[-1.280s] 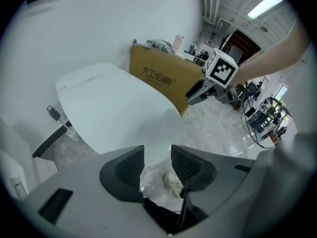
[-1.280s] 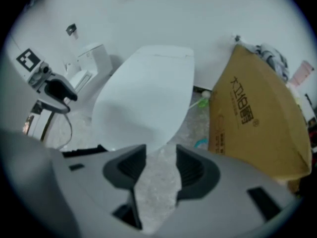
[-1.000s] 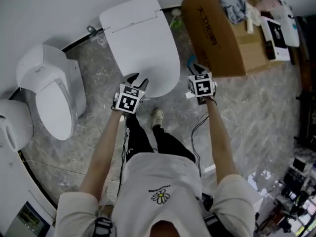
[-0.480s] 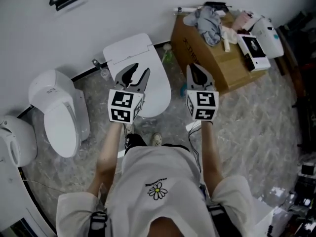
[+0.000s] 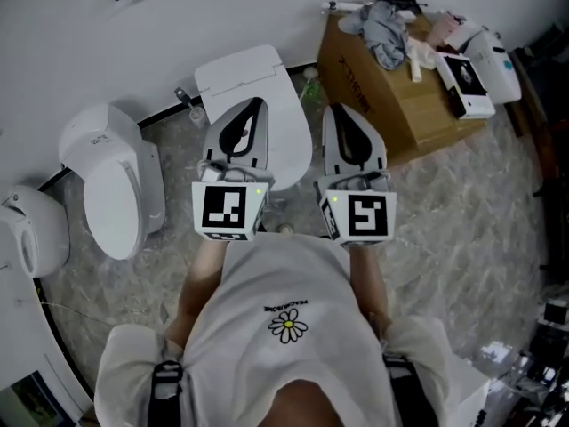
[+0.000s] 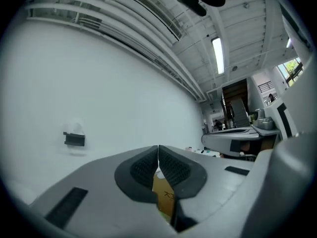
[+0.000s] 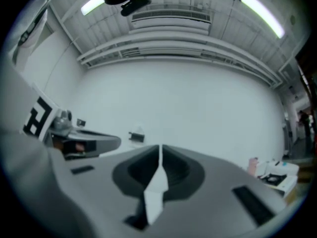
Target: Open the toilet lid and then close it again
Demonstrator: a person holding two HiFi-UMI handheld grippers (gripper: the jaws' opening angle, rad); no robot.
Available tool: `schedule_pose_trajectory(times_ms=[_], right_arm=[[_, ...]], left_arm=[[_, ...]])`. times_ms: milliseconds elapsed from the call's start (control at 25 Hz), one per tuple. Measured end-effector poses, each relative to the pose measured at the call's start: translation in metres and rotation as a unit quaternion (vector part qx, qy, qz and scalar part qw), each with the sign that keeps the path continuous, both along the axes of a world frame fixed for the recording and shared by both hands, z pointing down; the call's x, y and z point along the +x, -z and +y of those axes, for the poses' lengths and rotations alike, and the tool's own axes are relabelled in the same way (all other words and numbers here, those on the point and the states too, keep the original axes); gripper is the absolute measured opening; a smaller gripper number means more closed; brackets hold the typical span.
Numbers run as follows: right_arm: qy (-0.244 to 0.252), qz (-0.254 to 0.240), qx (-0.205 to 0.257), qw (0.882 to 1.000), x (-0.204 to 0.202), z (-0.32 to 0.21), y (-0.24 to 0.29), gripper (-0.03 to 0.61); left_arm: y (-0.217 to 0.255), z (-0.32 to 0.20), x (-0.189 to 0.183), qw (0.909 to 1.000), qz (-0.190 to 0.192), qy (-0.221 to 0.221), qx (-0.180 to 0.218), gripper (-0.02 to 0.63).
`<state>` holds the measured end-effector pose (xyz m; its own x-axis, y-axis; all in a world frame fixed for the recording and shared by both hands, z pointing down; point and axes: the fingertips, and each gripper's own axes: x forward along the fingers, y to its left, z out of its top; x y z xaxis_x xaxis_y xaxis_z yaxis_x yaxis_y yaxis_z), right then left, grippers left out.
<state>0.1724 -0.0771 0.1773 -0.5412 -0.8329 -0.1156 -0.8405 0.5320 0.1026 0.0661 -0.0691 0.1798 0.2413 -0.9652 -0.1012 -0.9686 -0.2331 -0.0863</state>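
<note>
Left gripper (image 5: 252,105) and right gripper (image 5: 343,112) held side by side at mid-frame, both empty.
Each has its jaws pressed together, having just been closing, with nothing between them, and points at the white wall (image 5: 267,7). Beyond them, at upper centre, the toilet (image 5: 240,69) stands against that wall with its lid (image 5: 291,145) down; a cardboard box (image 5: 391,96) sits at upper right.

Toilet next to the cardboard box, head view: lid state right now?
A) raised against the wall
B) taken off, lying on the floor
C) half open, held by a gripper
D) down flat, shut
D: the toilet lid lies flat and shut beside the cardboard box, with no seat or opening showing under it.
</note>
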Motion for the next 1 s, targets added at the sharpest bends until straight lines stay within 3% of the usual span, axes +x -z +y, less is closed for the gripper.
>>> schedule_pose_trajectory(times_ms=[360, 1000], right_arm=[[0.015, -0.011, -0.011, 1.0, -0.006, 0.021, -0.006, 0.034], [0.003, 0.001, -0.021, 1.0, -0.01, 0.019, -0.011, 0.031]], left_arm=[[-0.006, 0.017, 0.019, 0.9998, 0.006, 0.009, -0.015, 0.02], [-0.003, 0.02, 0.001, 0.9996, 0.021, 0.018, -0.007, 0.02]])
